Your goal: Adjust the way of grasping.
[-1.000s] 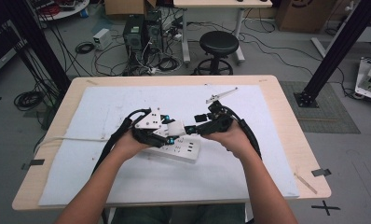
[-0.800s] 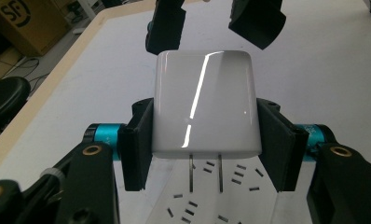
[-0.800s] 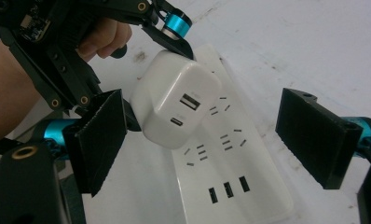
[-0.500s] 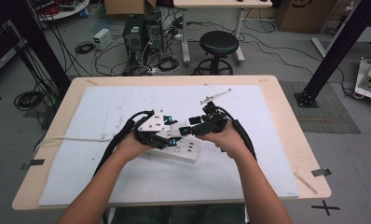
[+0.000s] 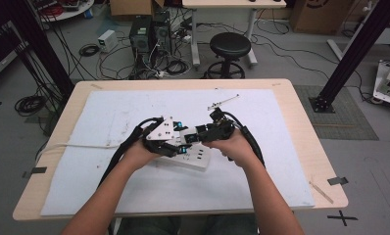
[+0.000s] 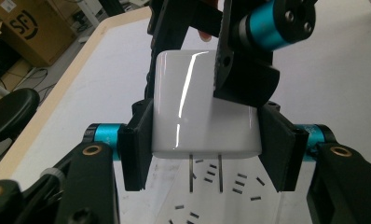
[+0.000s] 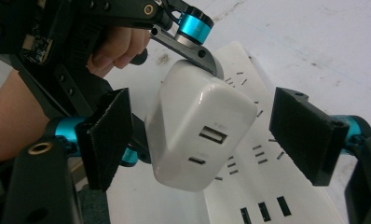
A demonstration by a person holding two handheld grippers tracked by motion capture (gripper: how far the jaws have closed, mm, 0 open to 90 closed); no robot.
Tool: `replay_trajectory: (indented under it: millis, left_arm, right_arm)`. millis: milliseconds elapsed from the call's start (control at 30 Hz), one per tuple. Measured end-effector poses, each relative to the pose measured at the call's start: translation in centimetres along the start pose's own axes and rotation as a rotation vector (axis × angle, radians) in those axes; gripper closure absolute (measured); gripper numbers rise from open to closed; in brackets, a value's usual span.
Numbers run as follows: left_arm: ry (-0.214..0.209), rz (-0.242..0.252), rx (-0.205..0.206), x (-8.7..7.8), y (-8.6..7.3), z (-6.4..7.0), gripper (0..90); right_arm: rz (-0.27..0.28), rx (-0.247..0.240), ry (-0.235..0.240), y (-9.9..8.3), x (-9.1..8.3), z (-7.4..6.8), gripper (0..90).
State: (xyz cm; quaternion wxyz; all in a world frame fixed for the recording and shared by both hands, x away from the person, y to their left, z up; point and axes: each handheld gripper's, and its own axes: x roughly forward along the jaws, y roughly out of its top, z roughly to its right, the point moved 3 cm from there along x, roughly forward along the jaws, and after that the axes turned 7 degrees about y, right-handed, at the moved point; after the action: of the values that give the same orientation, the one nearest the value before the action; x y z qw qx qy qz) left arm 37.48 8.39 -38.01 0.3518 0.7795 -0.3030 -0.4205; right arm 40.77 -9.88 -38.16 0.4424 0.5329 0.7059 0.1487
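A glossy white square wall charger (image 6: 204, 109) with two metal prongs hangs clamped between the left hand-held gripper's (image 6: 207, 140) pads, just above a white plastic power strip (image 7: 267, 163) on the paper-covered counter (image 5: 109, 112). The right hand-held gripper (image 7: 211, 140) flanks the charger, jaws spread apart, not touching. Plugging in seems underway; next, the prongs need aligning with a socket's slots before pressing down.
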Motion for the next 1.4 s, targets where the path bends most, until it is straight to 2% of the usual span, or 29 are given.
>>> replay_trajectory:
  millis: [67, 167, 233, 367, 667, 933, 1200, 1333, 1400]
  left_arm:
    - [0.013, 0.007, 0.028, -0.03, 0.13, 0.18, 42.5]
    - [0.016, 0.009, 0.044, -0.07, 0.22, 0.22, 42.5]
    - [0.016, 0.009, 0.044, -0.07, 0.22, 0.22, 42.5]
    - [0.021, 0.017, 0.046, -0.06, 0.26, 0.23, 42.5]
    - [0.035, 0.028, 0.051, -0.25, 0.26, 0.26, 42.5]
    - [0.043, 0.032, 0.071, -0.29, 0.30, 0.37, 42.5]
    - [0.052, 0.034, 0.099, -0.31, 0.36, 0.53, 42.3]
    - [0.045, 0.035, 0.090, -0.29, 0.34, 0.53, 41.8]
    - [0.043, 0.037, 0.072, -0.25, 0.31, 0.50, 40.8]
  right_arm:
    - [0.011, 0.022, 0.040, 0.00, 0.16, 0.04, 29.1]
    - [0.016, 0.030, 0.061, 0.00, 0.17, 0.09, 33.7]
    - [0.019, 0.033, 0.067, 0.00, 0.18, 0.13, 33.7]
    - [0.025, 0.044, 0.098, -0.05, 0.16, 0.14, 40.6]
    - [0.034, 0.075, 0.119, -0.22, 0.33, 0.46, 45.0]
    - [0.044, 0.089, 0.146, -0.18, 0.39, 0.40, 53.8]
    - [0.044, 0.107, 0.169, -0.21, 0.31, 0.46, 57.2]
    - [0.048, 0.120, 0.182, -0.16, 0.25, 0.43, 59.5]
    - [0.045, 0.115, 0.189, -0.09, 0.18, 0.32, 60.7]
